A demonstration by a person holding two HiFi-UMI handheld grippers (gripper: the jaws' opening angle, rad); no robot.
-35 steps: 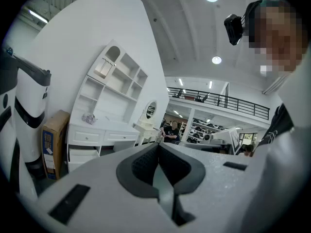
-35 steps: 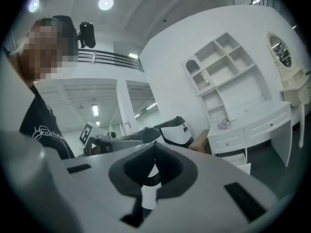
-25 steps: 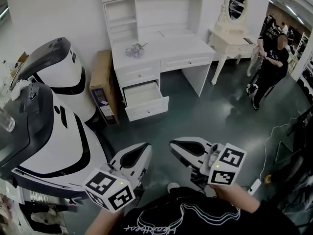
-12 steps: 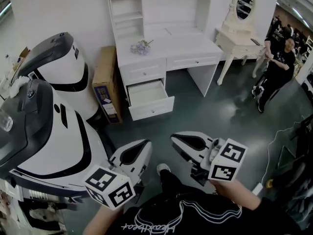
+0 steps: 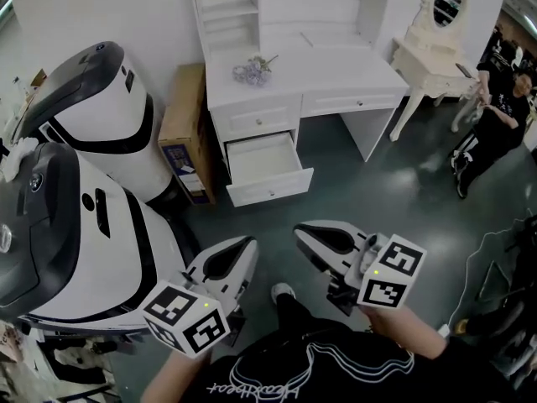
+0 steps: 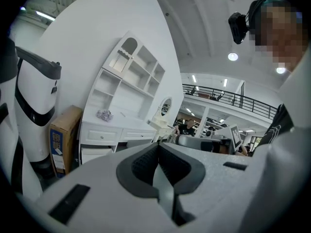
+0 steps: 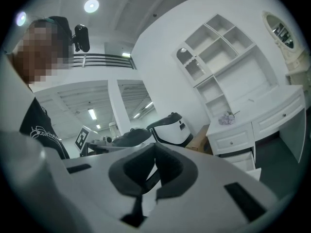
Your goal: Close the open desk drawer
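Note:
A white desk with a hutch [image 5: 336, 70] stands against the far wall. Its lower left drawer [image 5: 267, 168] is pulled out and looks empty, with the drawer front [image 5: 270, 187] facing me. Both grippers are held low in front of me, well short of the desk. The left gripper [image 5: 245, 251] and the right gripper [image 5: 302, 232] are shut with nothing in them. In the left gripper view the jaws [image 6: 158, 152] meet, and the drawer [image 6: 92, 152] shows beyond. In the right gripper view the gripper [image 7: 155, 152] is shut too, with the drawer [image 7: 243, 161] at the right.
Two large white-and-black machines [image 5: 96, 112] [image 5: 71, 242] fill the left side. A cardboard box [image 5: 186, 128] leans between them and the desk. Purple flowers [image 5: 252, 70] lie on the desktop. A white vanity table [image 5: 432, 57] and a person [image 5: 495, 120] are at the right.
The desk and its open drawer have slid down and right in the head view and look nearer. Both grippers keep the same pose and stay shut. A shoe now shows between them.

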